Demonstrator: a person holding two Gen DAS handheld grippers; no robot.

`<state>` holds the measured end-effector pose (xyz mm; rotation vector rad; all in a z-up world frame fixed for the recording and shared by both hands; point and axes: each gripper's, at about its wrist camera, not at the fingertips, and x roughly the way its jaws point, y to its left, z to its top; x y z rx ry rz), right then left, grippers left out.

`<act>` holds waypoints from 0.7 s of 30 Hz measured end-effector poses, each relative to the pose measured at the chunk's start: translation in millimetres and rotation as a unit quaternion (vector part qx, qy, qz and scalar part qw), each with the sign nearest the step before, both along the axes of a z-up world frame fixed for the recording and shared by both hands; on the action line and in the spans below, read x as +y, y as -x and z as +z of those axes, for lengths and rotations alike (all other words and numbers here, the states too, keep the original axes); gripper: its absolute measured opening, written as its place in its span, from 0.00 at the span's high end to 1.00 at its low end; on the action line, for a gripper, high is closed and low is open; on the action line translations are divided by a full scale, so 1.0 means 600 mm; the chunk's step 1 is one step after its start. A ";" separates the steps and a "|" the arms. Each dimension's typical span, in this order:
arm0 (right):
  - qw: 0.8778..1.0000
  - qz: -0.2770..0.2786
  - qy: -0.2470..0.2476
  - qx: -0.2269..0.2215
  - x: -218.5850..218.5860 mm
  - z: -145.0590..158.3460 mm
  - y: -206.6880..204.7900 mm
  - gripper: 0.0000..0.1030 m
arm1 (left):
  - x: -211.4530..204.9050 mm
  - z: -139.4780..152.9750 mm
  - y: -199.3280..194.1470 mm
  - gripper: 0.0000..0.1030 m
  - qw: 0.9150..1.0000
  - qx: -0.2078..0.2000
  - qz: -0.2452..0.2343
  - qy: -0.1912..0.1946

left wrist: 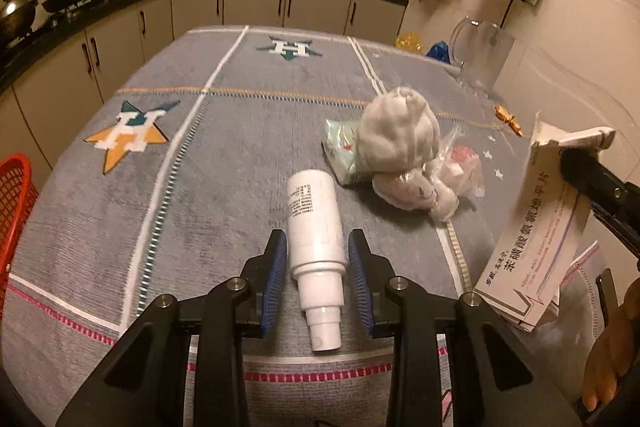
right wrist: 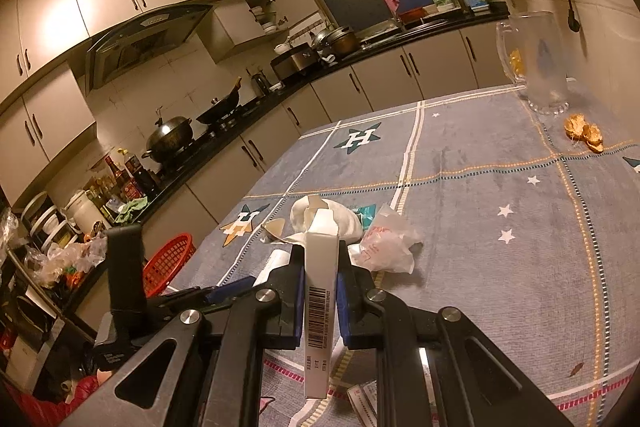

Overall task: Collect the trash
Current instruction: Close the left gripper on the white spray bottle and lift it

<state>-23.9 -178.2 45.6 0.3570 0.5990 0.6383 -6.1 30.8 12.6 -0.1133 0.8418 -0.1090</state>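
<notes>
Left gripper [left wrist: 318, 267]: its blue-padded fingers are spread to either side of the white plastic pump bottle [left wrist: 316, 247]; a gap shows on each side, so nothing is pinched yet.
White bottle: lies on its side on the grey star-patterned tablecloth [left wrist: 224, 147], near the front edge, nozzle pointing toward the camera.
Bottle handling: judged light and probably empty, with a stiff, smooth, round wall that could roll or slip; the wide body beside the shoulder looks the surest place to grip, not the narrow nozzle.
Right gripper [right wrist: 320, 279]: pressed together on the white flat cardboard medicine box [right wrist: 319, 291], which is held edge-on and lifted off the table on the near right.
Box handling: very light, thin card with an open torn flap at the far end; likely to crush under a hard squeeze, so a hold across the flat faces suits it.
Other trash: a grey-white crumpled cloth wad [left wrist: 394, 135], a pale green packet [left wrist: 340, 147] under it and a clear crinkled plastic bag [left wrist: 460, 167] touching it, all mid-table right; soft, light, easily deformed.
Red mesh plastic basket [left wrist: 14, 195]: off the table's left edge, plausibly the bin.
Far right: a clear glass jug [right wrist: 536, 63] with orange peel scraps [right wrist: 584, 135] near it.
</notes>
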 end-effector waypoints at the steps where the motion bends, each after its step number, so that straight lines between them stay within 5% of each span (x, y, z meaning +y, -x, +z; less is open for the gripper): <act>1: 1.000 0.000 -0.001 0.000 0.000 0.001 0.001 0.86 | 0.000 -0.002 -0.002 0.70 1.000 0.003 0.000 0.001; 10: 1.000 0.006 0.002 -0.003 0.005 0.001 0.005 0.86 | 0.002 -0.013 -0.009 0.72 1.000 0.015 -0.002 0.015; 21: 1.000 0.006 0.004 -0.006 0.008 0.002 0.006 0.86 | 0.003 0.010 0.012 0.72 1.000 -0.028 0.005 0.008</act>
